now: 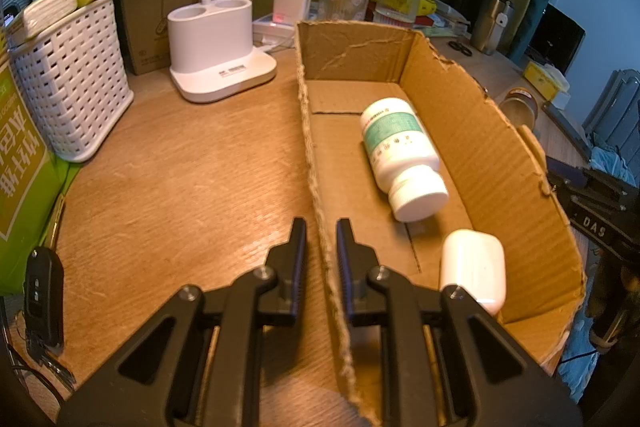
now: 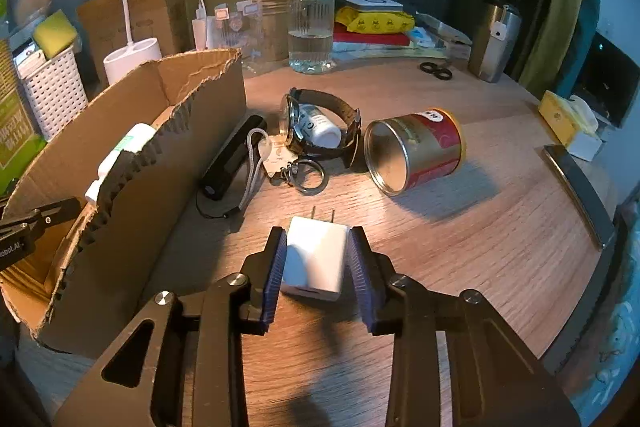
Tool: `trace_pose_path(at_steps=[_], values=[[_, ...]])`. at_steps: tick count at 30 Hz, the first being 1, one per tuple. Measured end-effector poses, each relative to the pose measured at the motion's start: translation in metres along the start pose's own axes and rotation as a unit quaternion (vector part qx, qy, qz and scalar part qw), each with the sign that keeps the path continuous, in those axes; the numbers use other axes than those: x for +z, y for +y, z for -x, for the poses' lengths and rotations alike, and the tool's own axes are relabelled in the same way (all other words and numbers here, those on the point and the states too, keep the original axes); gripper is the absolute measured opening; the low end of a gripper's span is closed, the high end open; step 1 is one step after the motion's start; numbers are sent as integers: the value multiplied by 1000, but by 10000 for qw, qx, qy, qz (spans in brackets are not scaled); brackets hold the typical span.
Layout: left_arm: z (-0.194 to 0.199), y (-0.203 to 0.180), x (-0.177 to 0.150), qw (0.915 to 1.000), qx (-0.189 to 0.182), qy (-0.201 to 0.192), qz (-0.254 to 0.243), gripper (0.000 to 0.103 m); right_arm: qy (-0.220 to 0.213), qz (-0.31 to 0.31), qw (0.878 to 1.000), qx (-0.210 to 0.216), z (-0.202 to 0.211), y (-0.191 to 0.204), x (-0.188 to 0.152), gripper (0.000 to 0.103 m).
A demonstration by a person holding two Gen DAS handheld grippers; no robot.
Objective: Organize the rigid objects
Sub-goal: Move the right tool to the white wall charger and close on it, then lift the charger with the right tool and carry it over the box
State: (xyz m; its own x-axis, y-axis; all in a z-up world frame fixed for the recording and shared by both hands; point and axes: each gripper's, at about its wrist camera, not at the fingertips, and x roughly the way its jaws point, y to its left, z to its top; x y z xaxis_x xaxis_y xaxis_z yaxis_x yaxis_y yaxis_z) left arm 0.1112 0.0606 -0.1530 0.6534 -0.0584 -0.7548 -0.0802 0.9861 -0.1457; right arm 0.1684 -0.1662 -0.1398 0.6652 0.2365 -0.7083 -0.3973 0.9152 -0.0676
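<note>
My left gripper (image 1: 321, 227) is shut on the torn left wall of an open cardboard box (image 1: 480, 147), with one finger on each side of the wall. Inside the box lie a white pill bottle (image 1: 400, 151) with a green label and a white earbud case (image 1: 474, 267). My right gripper (image 2: 318, 239) is shut on a white plug charger (image 2: 316, 259) whose prongs point away, on the wooden table to the right of the box (image 2: 160, 147). Beyond it lie a red and gold can (image 2: 420, 151) on its side, a wristwatch (image 2: 320, 107) around a small white bottle, a key ring (image 2: 308, 173) and a black stick-shaped device (image 2: 232, 155).
A white woven basket (image 1: 68, 87), a white lamp base (image 1: 216, 55) and a car key (image 1: 42, 295) stand left of the box. At the back are a water bottle (image 2: 310, 7), scissors (image 2: 436, 71), a steel tumbler (image 2: 494, 43) and stacked packets.
</note>
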Motion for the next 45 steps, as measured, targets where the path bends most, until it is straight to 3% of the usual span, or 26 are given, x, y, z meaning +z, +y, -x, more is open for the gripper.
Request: trace_pose_path(at_steps=[3,5,6,13,17,29,45], values=[[0,0,0,10000,-1,-1,1,16,26,5,10000,-23,-2,1,0,39],[0,0,0,10000,-3,1,1,16,40,-44,10000,-48,-4,-1,0,53],[0,0,0,10000,-3,1,0,16,50,-67,10000,-35,-6,-2,0,53],[0,0,0,10000,0,0,2,16,263,-114,9996,28,-23,-2,-2,53],[0,0,0,10000,-1,1,0,16,267,-108,9996,67,-22,-2,-3,37],[0,0,0,10000,-1,2,3,16,-36,2,9998,190,1,8,6,37],[0,0,0,10000,-3,4,3,16,-567,472,9962,465,49,53,31,37]])
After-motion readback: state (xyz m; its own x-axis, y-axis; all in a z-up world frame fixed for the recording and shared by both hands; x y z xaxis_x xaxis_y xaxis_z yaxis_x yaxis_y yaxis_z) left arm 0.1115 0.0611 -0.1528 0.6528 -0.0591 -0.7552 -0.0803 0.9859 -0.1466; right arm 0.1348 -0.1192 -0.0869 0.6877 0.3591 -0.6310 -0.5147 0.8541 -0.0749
